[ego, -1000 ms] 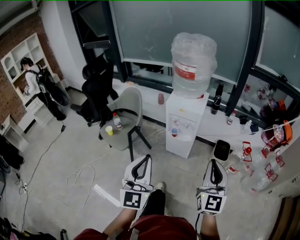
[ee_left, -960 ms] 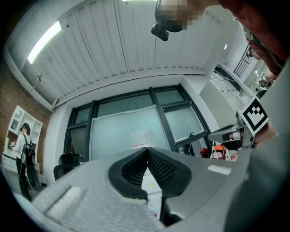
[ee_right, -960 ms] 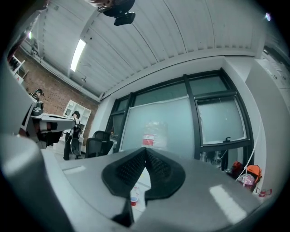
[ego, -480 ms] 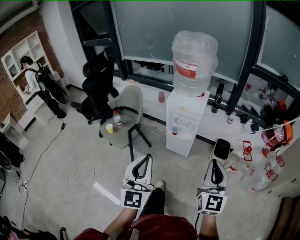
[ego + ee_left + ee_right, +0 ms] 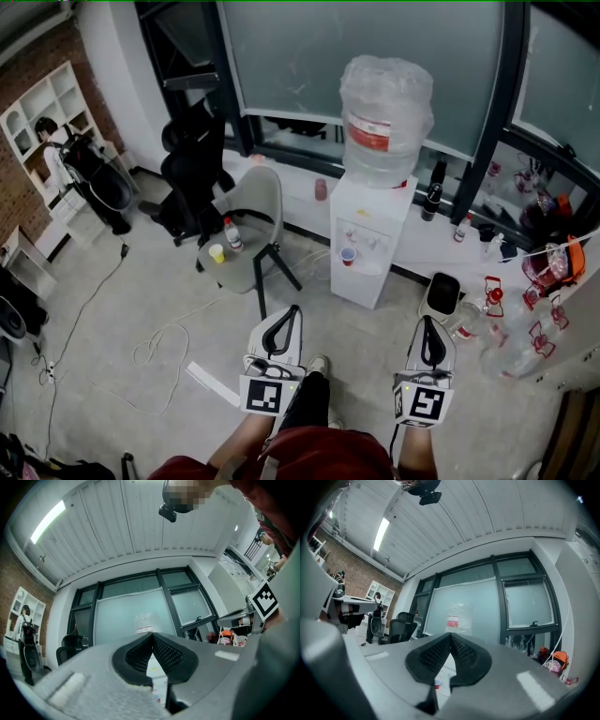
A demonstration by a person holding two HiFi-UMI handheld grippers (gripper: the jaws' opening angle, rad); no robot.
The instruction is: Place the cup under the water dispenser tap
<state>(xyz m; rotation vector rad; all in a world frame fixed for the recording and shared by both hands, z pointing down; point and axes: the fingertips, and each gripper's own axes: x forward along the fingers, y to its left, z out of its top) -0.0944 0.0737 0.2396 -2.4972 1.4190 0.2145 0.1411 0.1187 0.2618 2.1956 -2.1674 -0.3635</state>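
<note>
We hold the left gripper point(image 5: 292, 313) and the right gripper point(image 5: 427, 323) at the bottom of the frame, each with jaws pressed together on nothing. At centre frame the small red cup point(image 5: 348, 255) sits beneath the taps of the white box-shaped water dispenser point(image 5: 375, 211). Left of it, a yellow cup point(image 5: 217, 252) stands on the grey chair point(image 5: 261, 199).

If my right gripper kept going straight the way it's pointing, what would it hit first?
Probably the water dispenser: it shows right above the right gripper's shut fingers, and nothing shows between. Depth is unclear.
</note>
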